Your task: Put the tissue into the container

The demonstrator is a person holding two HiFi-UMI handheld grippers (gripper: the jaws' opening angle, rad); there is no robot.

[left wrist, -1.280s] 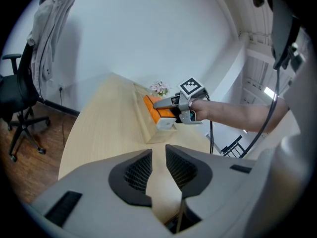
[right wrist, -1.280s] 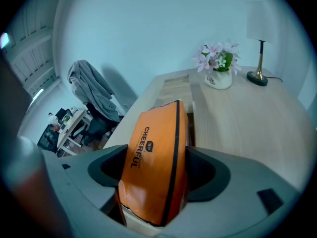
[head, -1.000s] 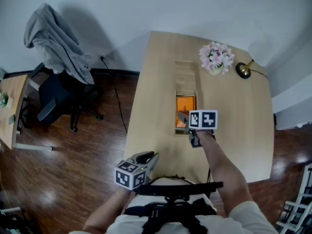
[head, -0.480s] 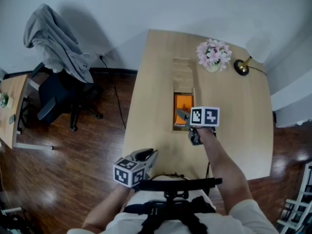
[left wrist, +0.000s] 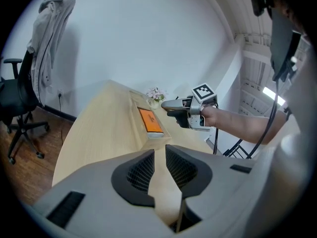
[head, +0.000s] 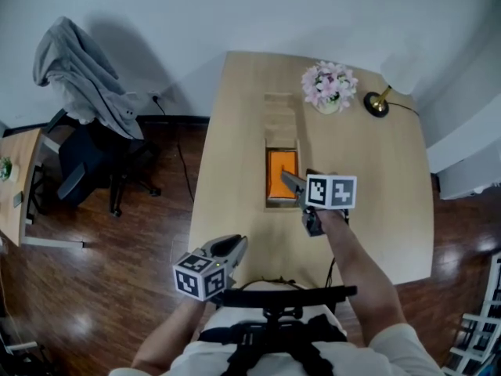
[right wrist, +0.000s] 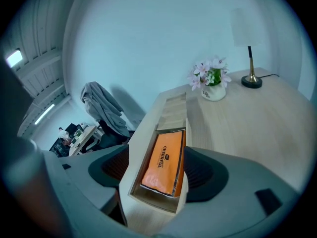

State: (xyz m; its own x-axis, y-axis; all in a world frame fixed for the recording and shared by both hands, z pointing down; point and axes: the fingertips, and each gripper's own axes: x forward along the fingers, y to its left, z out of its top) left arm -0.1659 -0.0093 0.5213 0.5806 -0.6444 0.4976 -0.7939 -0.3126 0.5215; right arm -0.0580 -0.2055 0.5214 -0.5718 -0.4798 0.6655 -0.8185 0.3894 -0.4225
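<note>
Orange tissue pack (head: 282, 174) lies flat inside the open wooden container (head: 280, 204). My right gripper (head: 291, 182) hovers over its 4 o'clock edge. Its jaws are wide and closing, with pack and box framed between them and no pad pressing on either. Left gripper (head: 233, 247) sits at 7 o'clock by the table (head: 368, 186) edge, jaws narrowly parted, empty. Flowers (head: 329, 86) and lamp (head: 377, 103) stand at 1 o'clock. A chair with a grey garment (head: 78, 77) is at 9 o'clock.

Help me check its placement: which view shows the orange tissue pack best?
Right gripper view: the orange tissue pack fills the centre, lying inside the wooden container. Head view shows a small orange rectangle from above; left gripper view, a distant sliver.
</note>
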